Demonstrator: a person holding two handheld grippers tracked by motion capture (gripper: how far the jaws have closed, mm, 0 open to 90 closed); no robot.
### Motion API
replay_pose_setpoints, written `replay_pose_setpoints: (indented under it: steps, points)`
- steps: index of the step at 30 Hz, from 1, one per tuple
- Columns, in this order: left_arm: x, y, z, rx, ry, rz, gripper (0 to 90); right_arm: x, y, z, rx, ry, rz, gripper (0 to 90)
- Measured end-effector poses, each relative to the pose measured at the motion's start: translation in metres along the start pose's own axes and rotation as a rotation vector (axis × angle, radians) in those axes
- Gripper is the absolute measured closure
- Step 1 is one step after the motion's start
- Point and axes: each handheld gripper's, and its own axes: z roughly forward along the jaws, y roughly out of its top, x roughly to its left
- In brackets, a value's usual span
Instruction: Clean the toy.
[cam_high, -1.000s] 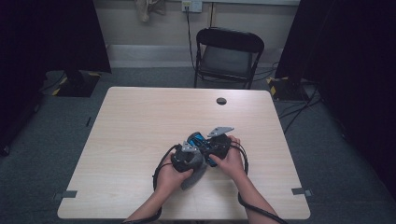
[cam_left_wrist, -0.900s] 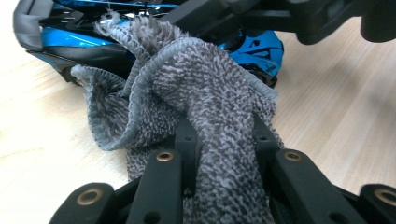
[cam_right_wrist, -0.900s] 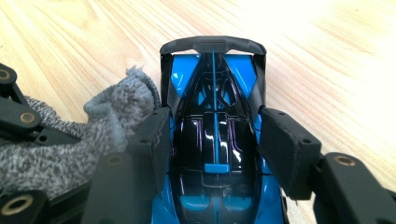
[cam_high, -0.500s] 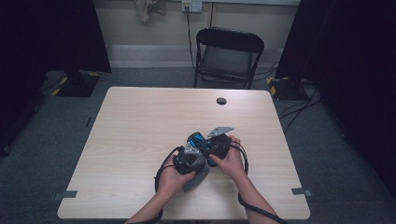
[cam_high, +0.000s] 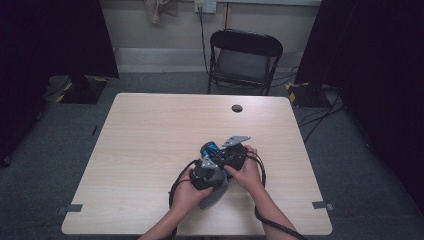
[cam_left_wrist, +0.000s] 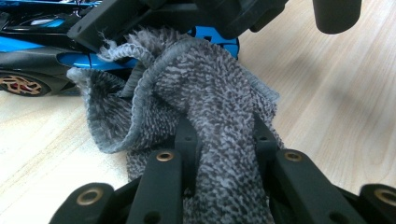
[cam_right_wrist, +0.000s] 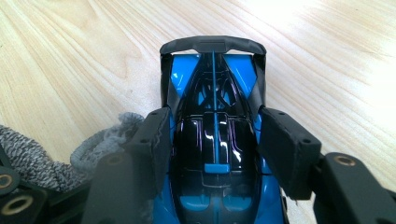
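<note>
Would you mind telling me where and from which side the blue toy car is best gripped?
Across its narrow cabin, coming from above, one jaw on each flank, as the right gripper holds the blue toy car now. The flanks there run roughly parallel, so the pads probably sit flat; the raised rear wing looks thin and is best avoided. The grey cloth sits alongside.
</note>
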Motion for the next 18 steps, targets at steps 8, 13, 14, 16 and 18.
replay_pose_setpoints:
  steps: [8, 13, 14, 16, 18]
  points:
    - [-0.005, 0.000, 0.001, -0.002, -0.010, 0.008, 72.0, 0.000, 0.000, 0.000, -0.003, 0.002, 0.002, 44.3]
    - [-0.008, 0.000, 0.003, -0.001, -0.026, 0.018, 72.1, -0.001, -0.001, 0.000, -0.011, 0.004, 0.001, 44.4]
    - [-0.009, 0.000, 0.003, -0.001, -0.029, 0.020, 72.0, -0.001, -0.001, 0.000, -0.009, 0.004, 0.002, 44.4]
    - [-0.011, 0.001, 0.004, 0.001, -0.034, 0.023, 72.0, 0.000, -0.001, 0.000, -0.006, 0.002, 0.003, 44.4]
    - [-0.013, 0.001, 0.005, 0.005, -0.039, 0.030, 72.0, 0.000, -0.001, 0.000, -0.006, 0.003, 0.004, 44.4]
